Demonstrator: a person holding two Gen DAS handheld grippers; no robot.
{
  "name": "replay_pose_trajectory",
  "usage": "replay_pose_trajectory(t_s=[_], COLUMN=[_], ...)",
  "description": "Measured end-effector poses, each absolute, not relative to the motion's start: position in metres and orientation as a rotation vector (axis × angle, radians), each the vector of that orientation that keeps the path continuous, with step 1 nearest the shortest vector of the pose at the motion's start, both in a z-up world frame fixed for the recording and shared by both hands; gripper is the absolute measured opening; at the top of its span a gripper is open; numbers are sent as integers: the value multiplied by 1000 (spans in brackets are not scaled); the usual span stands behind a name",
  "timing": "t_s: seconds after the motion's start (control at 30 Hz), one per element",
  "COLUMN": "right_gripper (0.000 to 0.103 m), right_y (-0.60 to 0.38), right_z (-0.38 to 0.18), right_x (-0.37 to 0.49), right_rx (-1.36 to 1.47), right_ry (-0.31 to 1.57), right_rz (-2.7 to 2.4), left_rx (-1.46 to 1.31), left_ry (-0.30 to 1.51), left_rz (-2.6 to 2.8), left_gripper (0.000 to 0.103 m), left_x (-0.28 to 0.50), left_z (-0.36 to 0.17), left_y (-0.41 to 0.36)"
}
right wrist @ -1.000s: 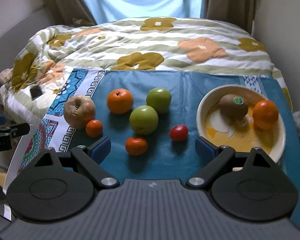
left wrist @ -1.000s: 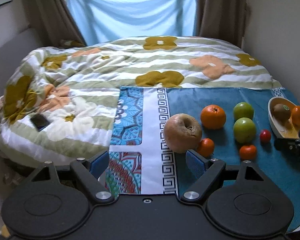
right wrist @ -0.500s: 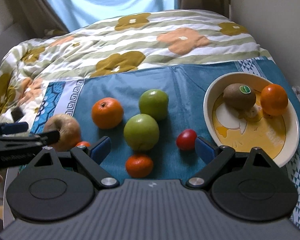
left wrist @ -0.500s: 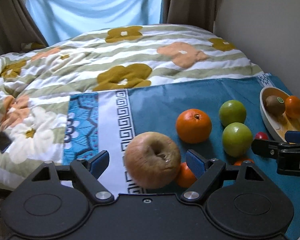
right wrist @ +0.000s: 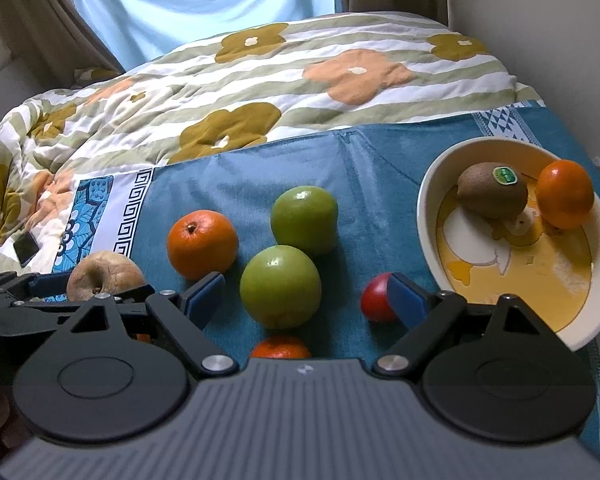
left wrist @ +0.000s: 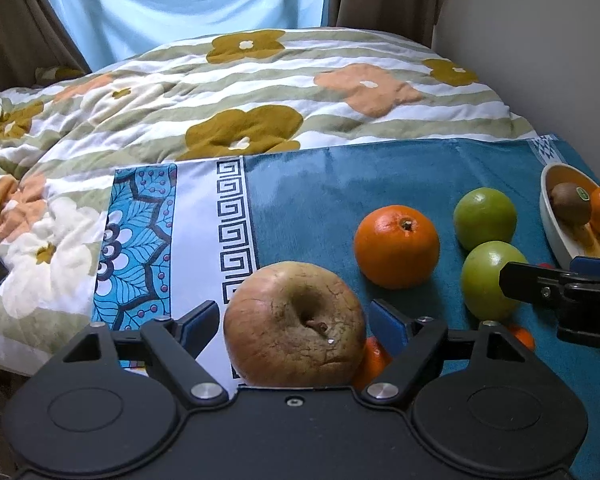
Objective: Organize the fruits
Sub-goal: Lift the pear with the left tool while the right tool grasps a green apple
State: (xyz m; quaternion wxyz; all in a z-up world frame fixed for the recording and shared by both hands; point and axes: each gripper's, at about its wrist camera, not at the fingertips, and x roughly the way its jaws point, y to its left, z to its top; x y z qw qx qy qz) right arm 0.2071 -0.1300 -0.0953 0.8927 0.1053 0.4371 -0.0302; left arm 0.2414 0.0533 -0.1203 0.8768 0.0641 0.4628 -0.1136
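Note:
A wrinkled brown apple (left wrist: 294,324) lies on the blue cloth (left wrist: 320,200), between the fingers of my left gripper (left wrist: 294,318). The jaws are closing and the pads stand just off its sides. A small tangerine (left wrist: 374,360) sits tight against the apple's right. My right gripper (right wrist: 305,300) is open, with the nearer green apple (right wrist: 280,286) between its fingers. A small red fruit (right wrist: 376,298) sits by its right pad. An orange (right wrist: 202,244) and a second green apple (right wrist: 304,220) lie farther back. The white bowl (right wrist: 424,216) holds a kiwi (right wrist: 492,190) and an orange (right wrist: 566,194).
Another small tangerine (right wrist: 280,348) lies just under the right gripper's body. A flowered quilt (left wrist: 260,92) covers the bed behind the cloth, and a dark phone (right wrist: 25,246) rests on it at the left. A wall runs along the right and curtains hang at the back.
Both grippers have come forward and down toward the fruit. The brown apple now sits between the left fingers, which have narrowed slightly. The nearer green apple now lies between the right fingers.

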Motion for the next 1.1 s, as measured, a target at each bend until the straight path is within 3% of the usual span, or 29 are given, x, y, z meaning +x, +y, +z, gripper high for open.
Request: replay_pose_trajectory(t_s=[0.33,0.77,0.83,0.93,1.1], right_gripper=[103,89,85,70,68], right_y=[-123,-118,-117,-114,-113], right_z=[-107,-122,-123,-125,-125], right_x=[220,230,231,231,229], right_rx=[216,183,177,158,145], right_ry=[930,959,964,974,971], right_rz=[-49,-29,-22,-5,-2], left_rx=[125,123,120,113,104], left_ry=[976,942,944,948,934], left_rz=[-247,-253,-250,-246,-237], left_gripper=[79,78,78,78,78], left_x=[240,235,235,234,228], left_z=[-124,-125,-125,-123,-118], left_y=[53,57,58,61,65])
